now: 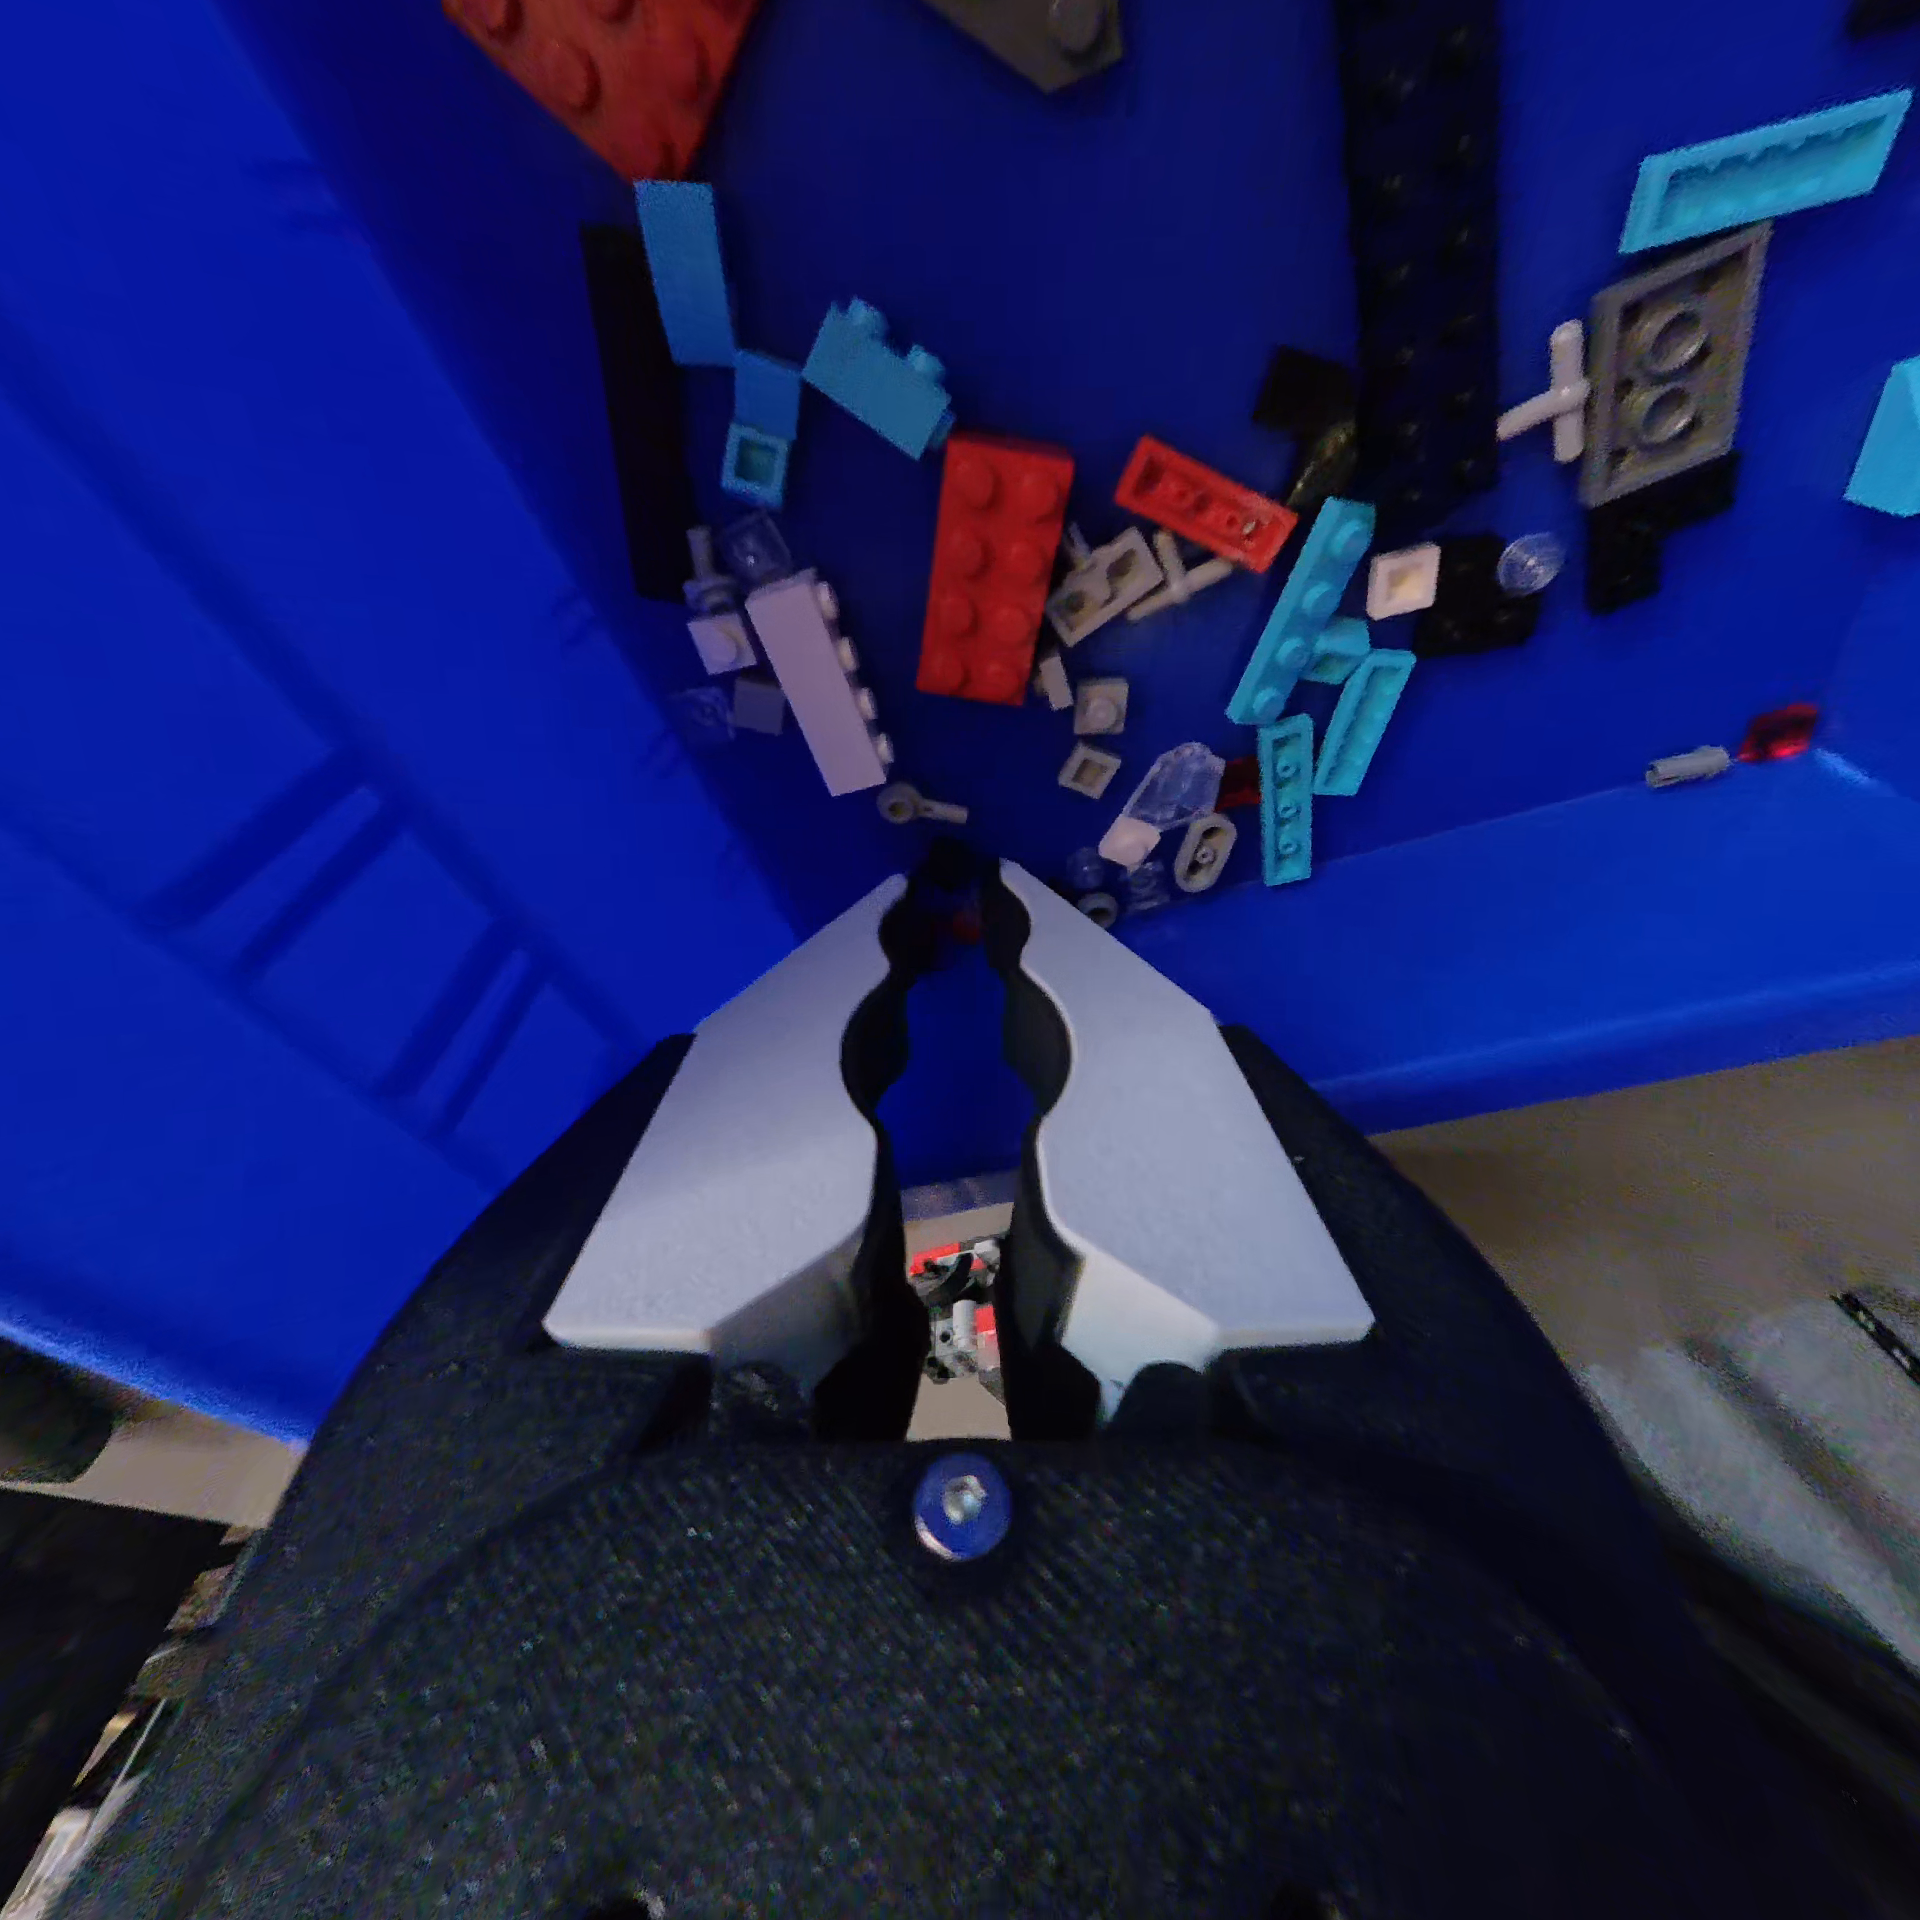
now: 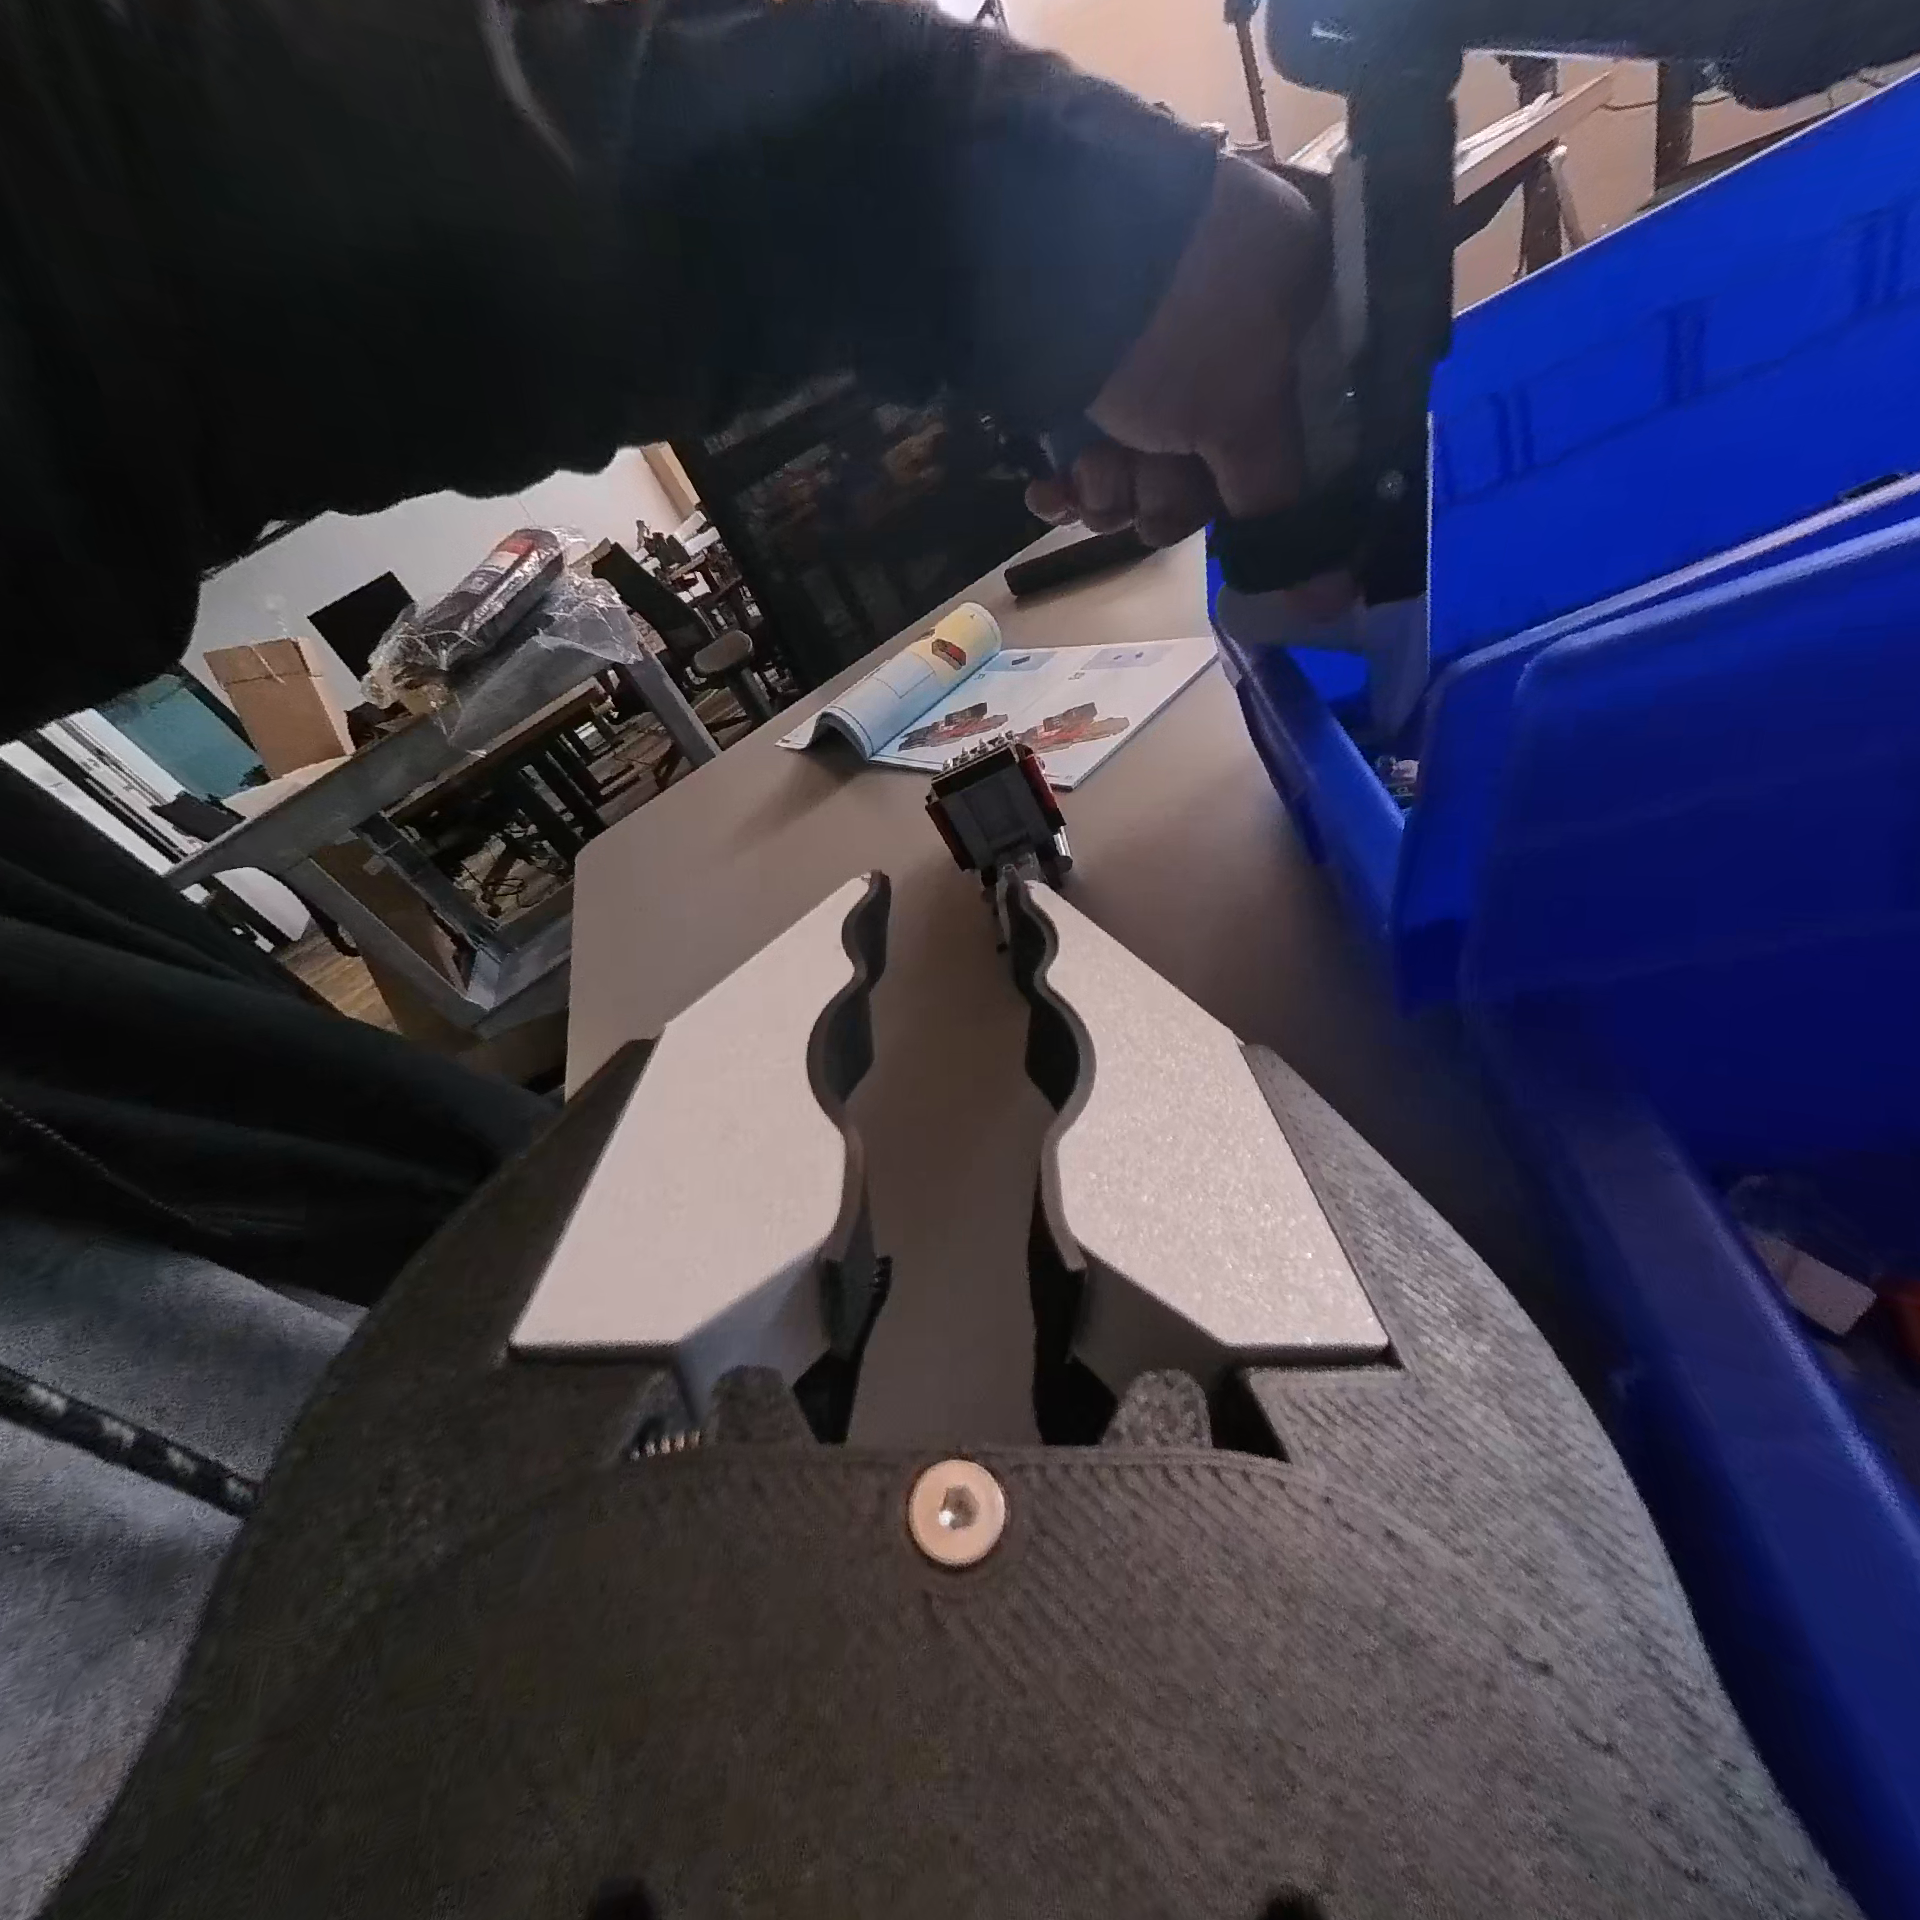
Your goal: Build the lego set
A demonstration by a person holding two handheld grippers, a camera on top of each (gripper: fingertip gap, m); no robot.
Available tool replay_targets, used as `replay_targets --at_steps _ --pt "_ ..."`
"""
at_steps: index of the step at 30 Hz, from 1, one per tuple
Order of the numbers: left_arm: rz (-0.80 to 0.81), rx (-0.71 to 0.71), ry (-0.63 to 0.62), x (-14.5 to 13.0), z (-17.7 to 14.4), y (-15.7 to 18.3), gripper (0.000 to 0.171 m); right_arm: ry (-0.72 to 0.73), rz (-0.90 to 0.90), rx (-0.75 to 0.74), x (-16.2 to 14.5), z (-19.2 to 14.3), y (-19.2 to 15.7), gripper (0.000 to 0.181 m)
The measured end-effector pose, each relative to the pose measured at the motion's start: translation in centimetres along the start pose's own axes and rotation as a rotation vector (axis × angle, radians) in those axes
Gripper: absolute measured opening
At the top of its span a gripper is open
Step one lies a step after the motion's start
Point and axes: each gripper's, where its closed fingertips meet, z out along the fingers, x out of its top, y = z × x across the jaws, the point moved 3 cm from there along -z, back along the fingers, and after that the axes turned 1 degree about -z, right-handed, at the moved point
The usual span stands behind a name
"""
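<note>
Left hand-held gripper (image 1: 951, 883) inside blue bin (image 1: 312, 727), tips nearly closed on small dark piece (image 1: 948, 864). Right hand-held gripper (image 2: 945, 899) open, empty, near half-built model (image 2: 997, 816) on surface (image 2: 727, 894). Lift piece straight, avoid snagging loose bricks (image 1: 992, 566).

**Background clutter, right wrist view**

Cardboard box (image 2: 278, 704) at 9 o'clock, on a grey metal bench (image 2: 436, 748). Plastic-wrapped dark bundle (image 2: 497, 601) just beside the box, toward 10. Black cylinder (image 2: 1070, 561) on the counter (image 2: 727, 883) at 12. Chairs & shelving farther back, too dim for detail.
</note>
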Motion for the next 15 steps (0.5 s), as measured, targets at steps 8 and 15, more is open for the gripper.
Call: replay_targets --at_steps 8,15 --pt "0.033 0.007 0.069 0.6 -0.3 -0.1 0.009 0.000 0.006 -0.001 0.0 0.0 0.1 0.023" --pt "0.007 -0.096 0.223 0.6 -3.4 1.0 0.009 -0.001 0.009 -0.003 0.0 -0.1 0.1 0.023"
